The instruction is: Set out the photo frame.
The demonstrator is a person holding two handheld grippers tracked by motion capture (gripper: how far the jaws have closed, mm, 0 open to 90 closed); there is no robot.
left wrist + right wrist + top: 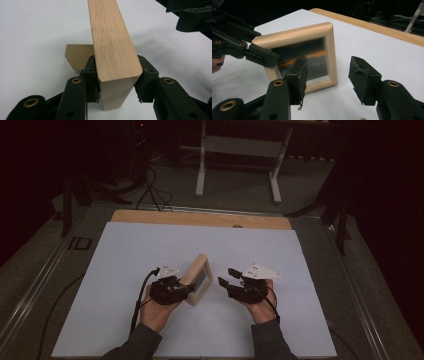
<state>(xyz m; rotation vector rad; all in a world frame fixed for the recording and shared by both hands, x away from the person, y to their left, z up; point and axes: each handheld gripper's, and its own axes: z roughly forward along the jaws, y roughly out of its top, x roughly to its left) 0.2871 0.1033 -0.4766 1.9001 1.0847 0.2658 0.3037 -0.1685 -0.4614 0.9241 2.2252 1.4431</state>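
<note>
Two grippers at work over a white sheet [125,285] on the wood-edged surface [200,218], one in each hand. Left gripper [186,287] clamped on the near left corner of a light wooden picture frame [198,278]; in the left gripper view, both pads pressed flat against the opposite faces of the frame's edge [112,47], with a brown stand flap [77,56] showing behind. Frame upright on the sheet near the middle, slightly tilted, glass face toward the right. Right gripper [229,276] just beside the frame on its right, not touching it; jaws released and spread wide, nothing between them, glass pane [312,60] visible beyond the left pad in the right gripper view.
</note>
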